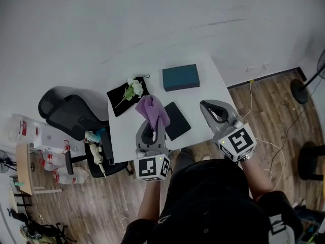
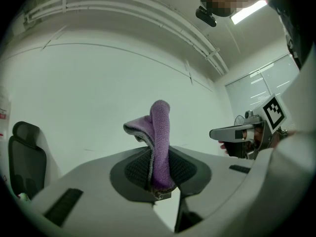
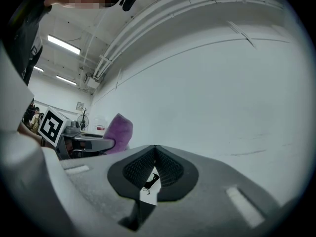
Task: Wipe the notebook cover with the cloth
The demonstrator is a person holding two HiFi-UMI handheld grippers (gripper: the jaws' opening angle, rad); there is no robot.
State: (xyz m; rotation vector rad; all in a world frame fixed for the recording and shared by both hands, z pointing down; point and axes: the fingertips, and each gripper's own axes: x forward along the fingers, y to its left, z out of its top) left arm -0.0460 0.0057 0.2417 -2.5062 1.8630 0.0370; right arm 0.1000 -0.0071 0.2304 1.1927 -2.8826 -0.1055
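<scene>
A purple cloth (image 1: 151, 109) stands bunched between the jaws of my left gripper (image 1: 152, 123), which is shut on it above the front of the white table (image 1: 205, 98). In the left gripper view the cloth (image 2: 160, 132) rises upright out of the left gripper (image 2: 159, 168). A flat black notebook (image 1: 176, 120) lies on the table just right of the cloth. A teal book-like block (image 1: 180, 77) sits further back. My right gripper (image 1: 214, 109) hovers over the table's right front; in its own view the right gripper (image 3: 154, 155) is shut on nothing. Both grippers point up at the wall.
A black cloth (image 1: 120, 99) with white flowers (image 1: 133, 89) lies at the table's back left. A black office chair (image 1: 70, 113) stands left of the table, with bags and bottles (image 1: 61, 169) on the wooden floor. A fan base (image 1: 300, 91) and a cable (image 1: 251, 98) are at right.
</scene>
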